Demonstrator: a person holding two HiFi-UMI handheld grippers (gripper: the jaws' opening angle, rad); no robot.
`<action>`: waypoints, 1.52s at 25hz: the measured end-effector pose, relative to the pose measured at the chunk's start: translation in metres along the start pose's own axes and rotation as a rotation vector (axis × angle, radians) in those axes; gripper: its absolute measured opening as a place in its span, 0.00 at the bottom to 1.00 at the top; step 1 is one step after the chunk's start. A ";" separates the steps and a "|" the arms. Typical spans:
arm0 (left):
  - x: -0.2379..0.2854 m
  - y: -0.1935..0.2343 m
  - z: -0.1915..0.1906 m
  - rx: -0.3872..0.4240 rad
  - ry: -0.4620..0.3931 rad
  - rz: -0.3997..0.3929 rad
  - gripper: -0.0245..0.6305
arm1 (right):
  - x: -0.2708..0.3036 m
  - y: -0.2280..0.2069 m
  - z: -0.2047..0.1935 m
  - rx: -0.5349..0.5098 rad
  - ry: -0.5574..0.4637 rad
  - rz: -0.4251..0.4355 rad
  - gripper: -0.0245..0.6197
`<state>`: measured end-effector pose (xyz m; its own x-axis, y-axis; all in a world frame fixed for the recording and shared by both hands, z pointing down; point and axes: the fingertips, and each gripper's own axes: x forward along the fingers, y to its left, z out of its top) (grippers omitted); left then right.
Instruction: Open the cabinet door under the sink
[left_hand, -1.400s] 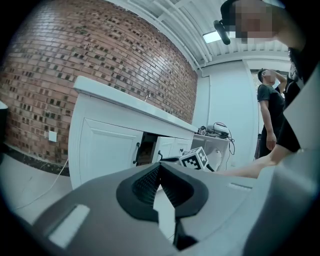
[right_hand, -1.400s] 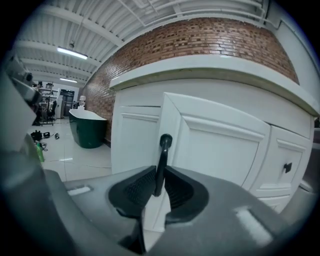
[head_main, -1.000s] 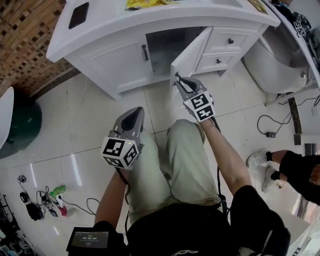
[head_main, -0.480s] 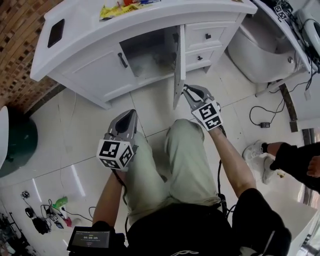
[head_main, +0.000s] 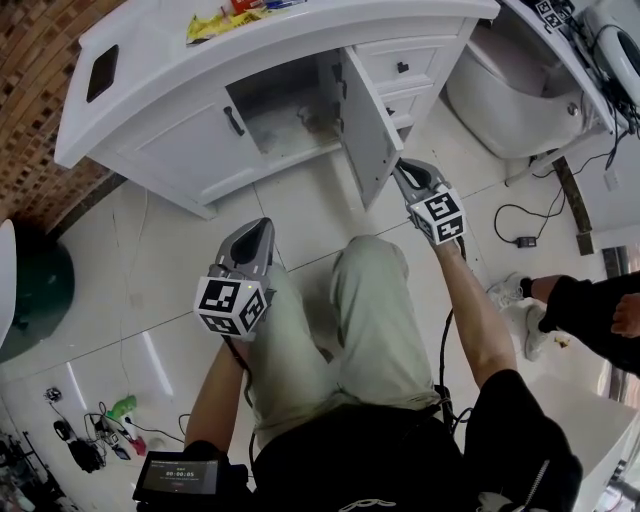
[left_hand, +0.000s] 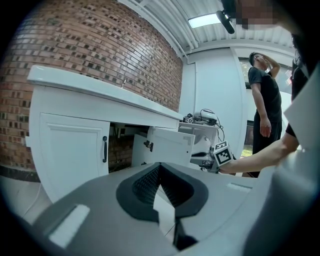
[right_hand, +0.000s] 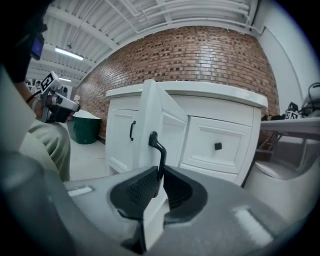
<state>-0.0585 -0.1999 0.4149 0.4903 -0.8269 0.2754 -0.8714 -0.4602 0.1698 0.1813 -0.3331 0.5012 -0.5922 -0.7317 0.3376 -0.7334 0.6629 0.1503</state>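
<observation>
Gripping the curved black metal door handle (right_hand: 157, 150) with the right gripper (head_main: 404, 170), closing on the thin bar, only a sliver of gap left between the pads. Hinged beside the two white drawers (head_main: 420, 62) at upper centre of the head view and swung out roughly square to the white sink cabinet (head_main: 140, 75): the white panelled cabinet door (head_main: 368, 125), dark compartment behind it laid bare. Parked at centre left above the khaki-trousered thigh (head_main: 365, 310), well apart from the door: the left gripper (head_main: 262, 228), pinched together at the tips and carrying nothing. Judged nearly done, with little remaining beyond easing off. Possible trouble from here: slipping off the slim handle if pulled in a straight line instead of round the hinge arc; knocking the door against the drawer knobs if carried too far toward the right of the frame; straining the hinges by twisting the wrist while clamped; drifting partway shut if let go abruptly.
</observation>
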 end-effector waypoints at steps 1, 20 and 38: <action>-0.001 -0.002 -0.002 0.003 0.005 -0.002 0.06 | -0.002 -0.009 -0.003 0.026 -0.002 -0.008 0.06; -0.102 -0.092 -0.024 0.040 -0.027 -0.009 0.06 | -0.167 0.153 0.071 0.146 -0.122 0.076 0.03; -0.240 -0.170 -0.060 0.035 -0.134 0.055 0.06 | -0.280 0.318 0.066 0.150 -0.104 0.218 0.02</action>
<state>-0.0275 0.0958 0.3766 0.4378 -0.8857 0.1544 -0.8980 -0.4222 0.1239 0.0917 0.0718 0.3928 -0.7670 -0.5917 0.2481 -0.6213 0.7815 -0.0568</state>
